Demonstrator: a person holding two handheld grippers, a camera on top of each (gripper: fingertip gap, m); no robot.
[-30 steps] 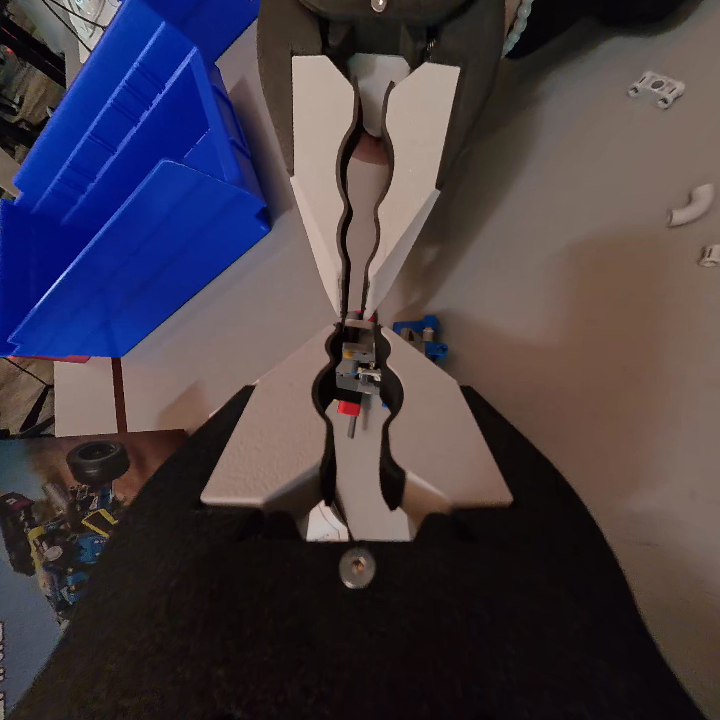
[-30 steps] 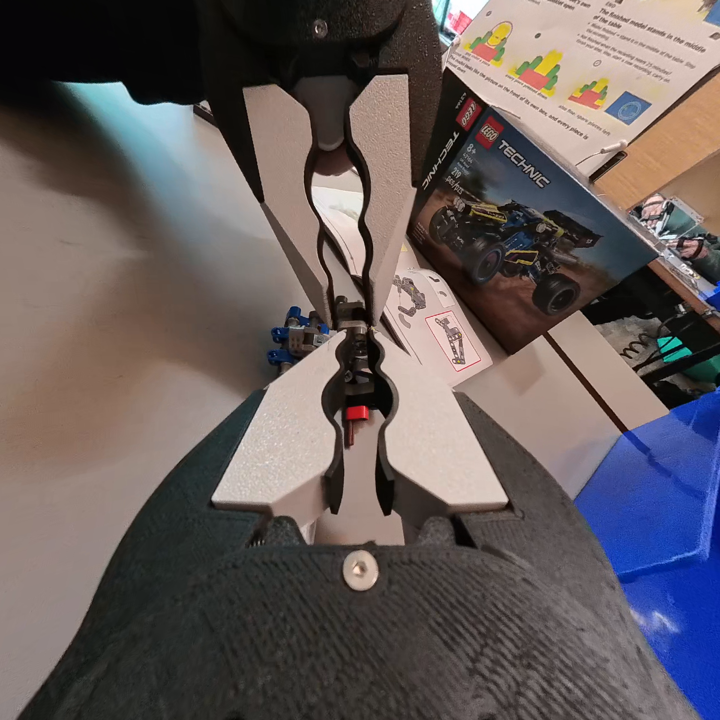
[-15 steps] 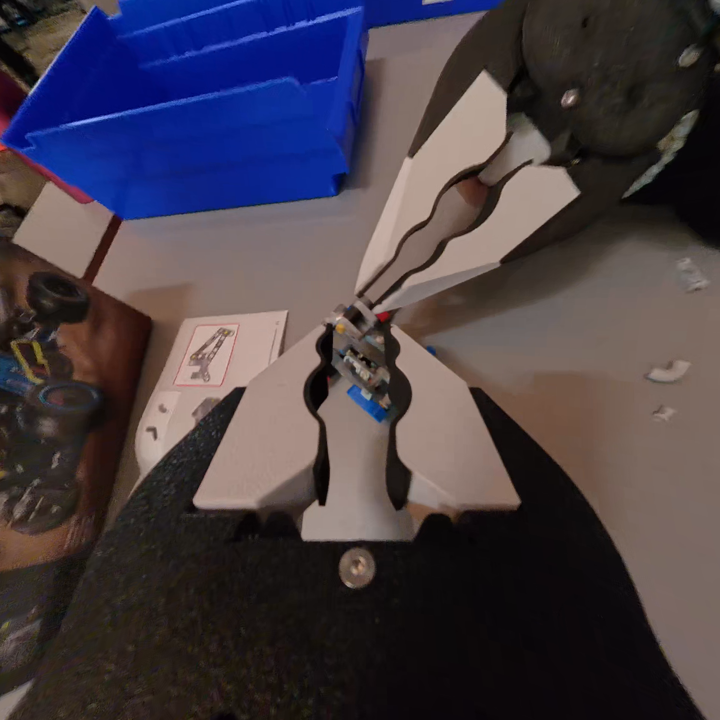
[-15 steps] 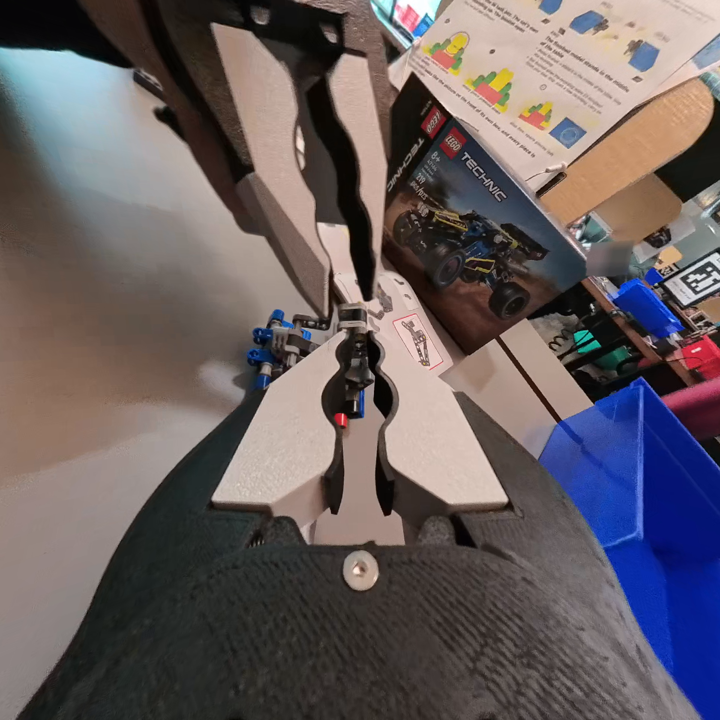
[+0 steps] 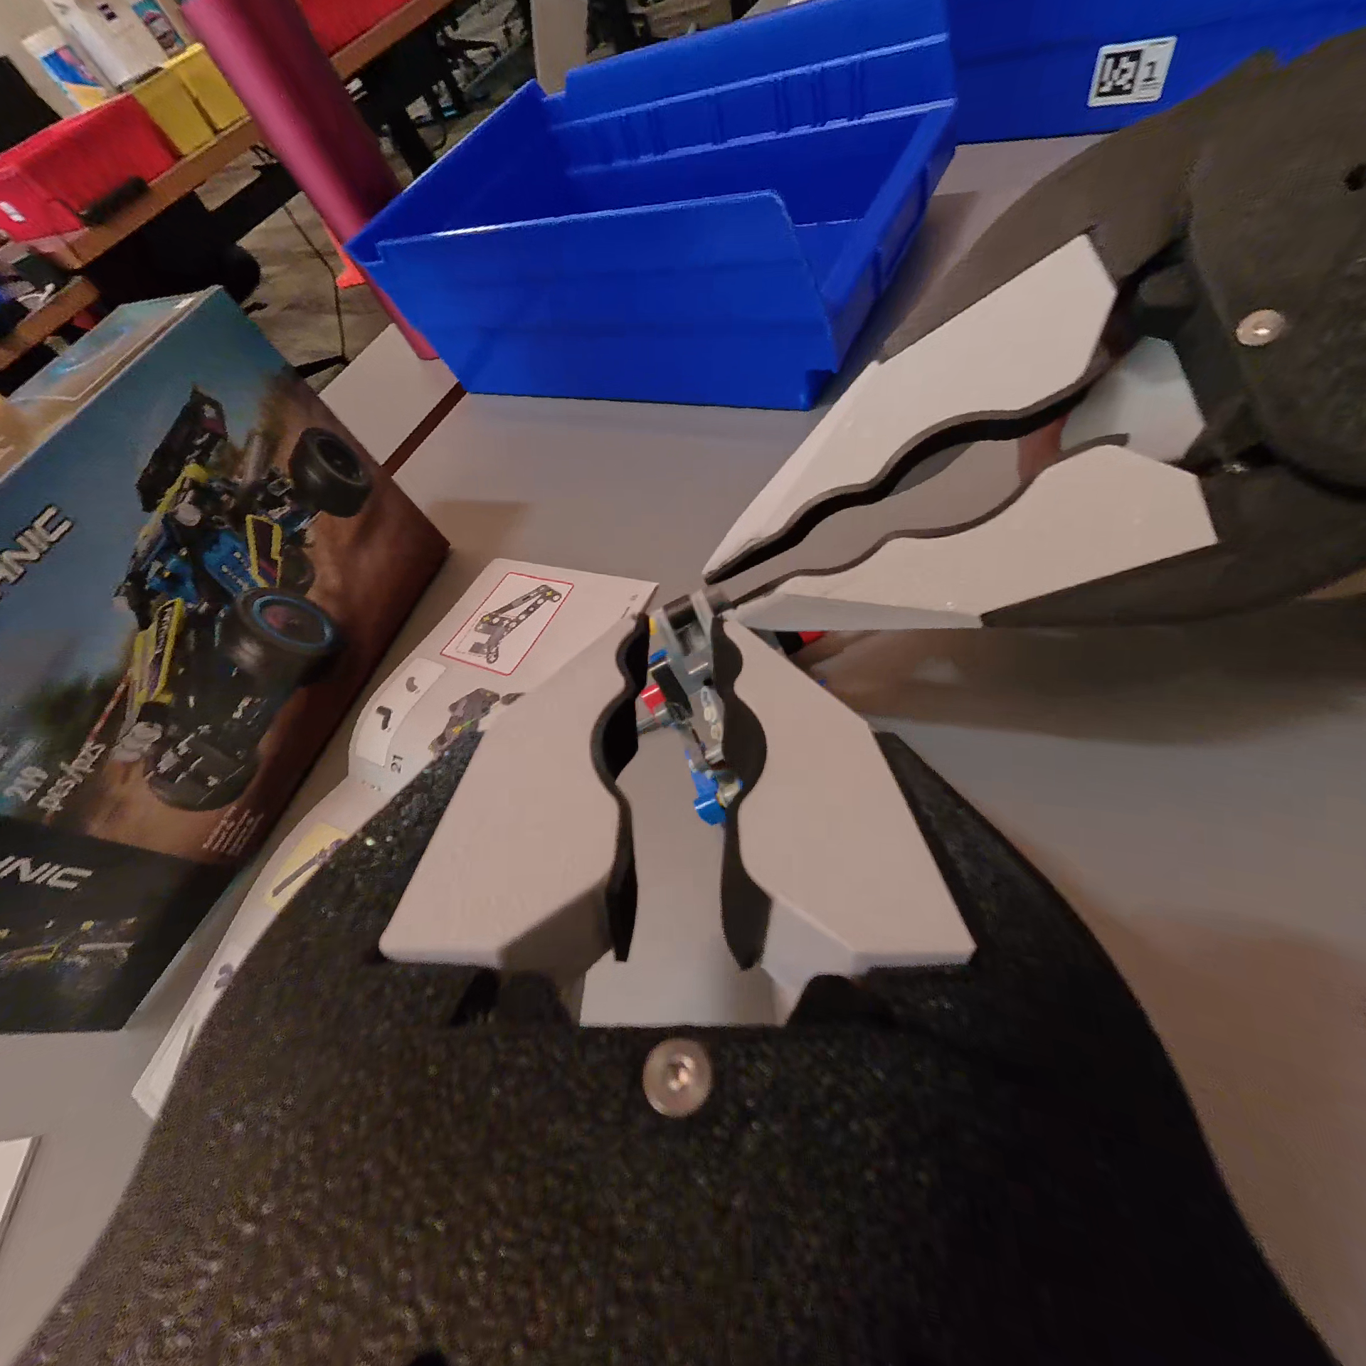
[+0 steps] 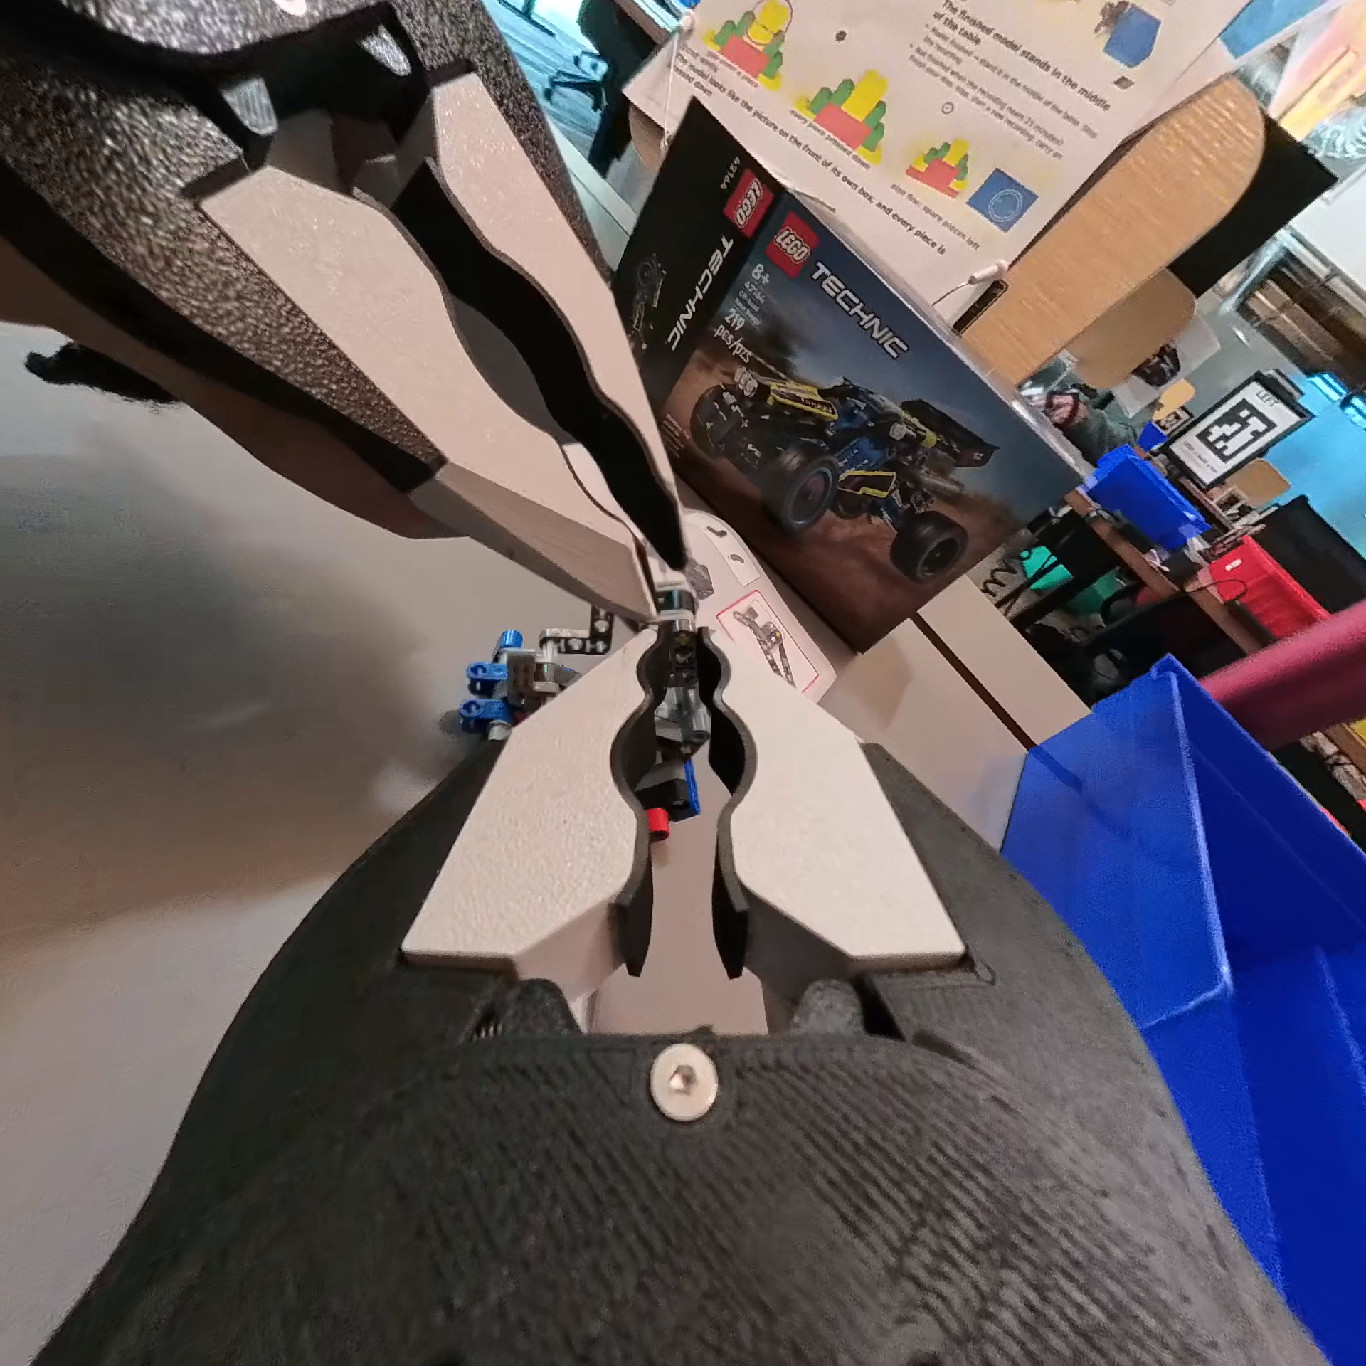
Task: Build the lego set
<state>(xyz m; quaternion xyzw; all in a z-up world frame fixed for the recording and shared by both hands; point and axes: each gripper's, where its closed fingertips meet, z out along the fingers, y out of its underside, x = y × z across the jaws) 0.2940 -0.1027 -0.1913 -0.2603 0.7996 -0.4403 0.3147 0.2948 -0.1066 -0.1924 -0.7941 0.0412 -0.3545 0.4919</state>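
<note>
1. Left wrist view: the left gripper (image 5: 680, 636) is clenched on a small assembly (image 5: 687, 665) of grey, black, red and blue parts, held above the table (image 5: 591, 480). Its fingertips pinch the grey upper part.
2. The right gripper (image 5: 713, 591) comes in from the right, and its nearly closed tips meet the top of the same assembly.
3. A booklet (image 5: 532, 621) lies open just behind the tips. A box (image 5: 185, 591) stands to the left of it and a blue bin (image 5: 628, 296) farther back.
4. The box carries a picture of a buggy and printed lettering. Another bin has a white coded label (image 5: 1127, 70).
5. Right wrist view: the right gripper (image 6: 680, 643) is closed tightly on a black part of the assembly (image 6: 676, 709).
6. The left gripper (image 6: 669, 584) reaches down from the upper left and grips the assembly's far end.
7. A second cluster (image 6: 510, 680) of blue and grey parts lies on the table just left of the tips.
8. The box shows a red brand logo and a line of type. A poster (image 6: 924, 89) above it has brick drawings and text.
</note>
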